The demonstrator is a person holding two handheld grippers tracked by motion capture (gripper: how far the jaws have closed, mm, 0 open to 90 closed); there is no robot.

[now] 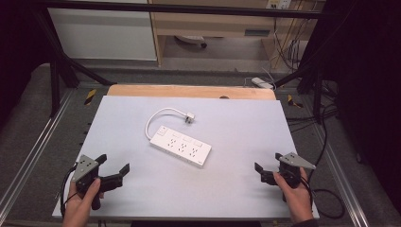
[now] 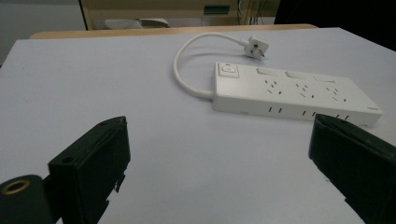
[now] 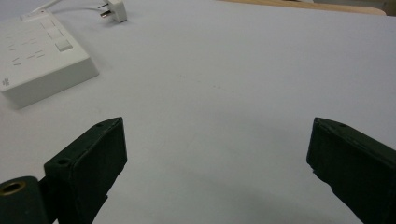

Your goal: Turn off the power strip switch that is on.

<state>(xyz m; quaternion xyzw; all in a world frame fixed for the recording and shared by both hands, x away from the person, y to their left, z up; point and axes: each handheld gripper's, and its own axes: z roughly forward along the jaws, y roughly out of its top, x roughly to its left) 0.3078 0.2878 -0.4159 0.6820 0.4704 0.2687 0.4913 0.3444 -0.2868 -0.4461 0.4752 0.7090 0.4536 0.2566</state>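
A pale grey tabletop [image 1: 236, 189] takes up most of the high view, bare apart from one white power strip [image 1: 180, 146] lying flat near its middle, slanted so its switch end points far-left and its plain end near-right. From the switch end a short white cord [image 1: 152, 120] loops away and back to a white plug [image 1: 190, 116] resting on the surface just beyond the strip, prongs clear of any socket. The left gripper [image 1: 115, 171] sits at the near-left corner and the right gripper [image 1: 267, 167] at the near-right corner, each held in a hand, each with jaws spread wide and holding nothing, both well apart from the strip. In the left gripper view the strip [image 2: 294, 93] lies ahead and to the right, with the plug [image 2: 256, 47] beyond it; in the right gripper view its near end [image 3: 39, 60] shows at the far left. The work in hand looks like an approach that has not yet closed in. To do it well, I would bring one gripper over the strip body to pin it, with jaws spanning its narrow width, and let the other take the plug by its flat sides rather than the cord, so the loop does not drag the strip askew.
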